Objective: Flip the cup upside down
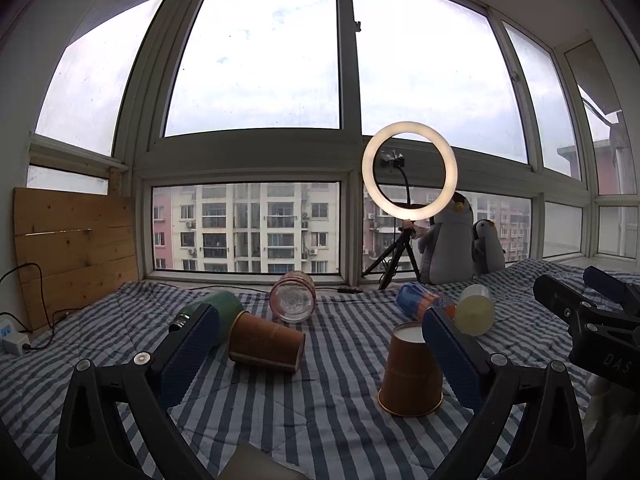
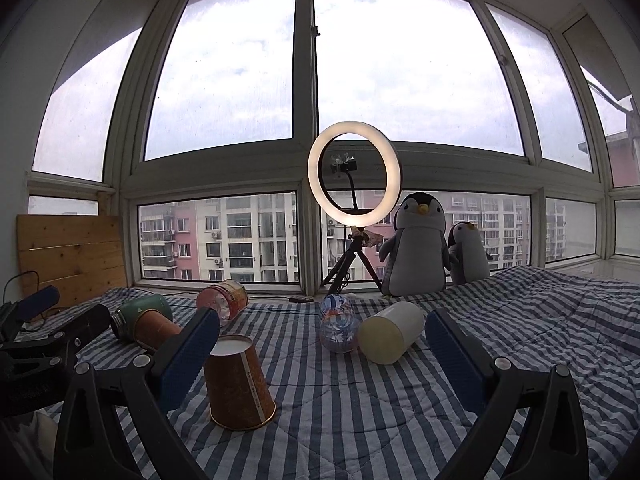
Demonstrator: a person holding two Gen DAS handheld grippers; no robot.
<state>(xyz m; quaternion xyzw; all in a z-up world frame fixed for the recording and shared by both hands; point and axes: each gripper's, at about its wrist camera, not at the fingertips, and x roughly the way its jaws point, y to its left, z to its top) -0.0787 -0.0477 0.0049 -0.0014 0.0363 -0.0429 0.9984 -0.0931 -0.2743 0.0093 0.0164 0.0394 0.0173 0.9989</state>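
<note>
2 paper cups [image 1: 411, 372] [image 1: 266, 342], 2 clear bottles [image 1: 293, 297] [image 1: 424, 300], 1 green flask [image 1: 216, 308], 1 cream tumbler [image 1: 475, 310], 2 penguins [image 2: 418, 246] [image 2: 469, 254], 1 ring light [image 2: 354, 174].

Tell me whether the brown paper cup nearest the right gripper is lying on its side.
No, that brown paper cup stands upside down on the striped quilt, white base up and rim down.

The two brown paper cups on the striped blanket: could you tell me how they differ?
The near brown cup stands upside down, rim on the striped blanket, white base up. The far brown cup lies on its side against the green bottle. Both look alike in color and size; neither is gripped.
</note>
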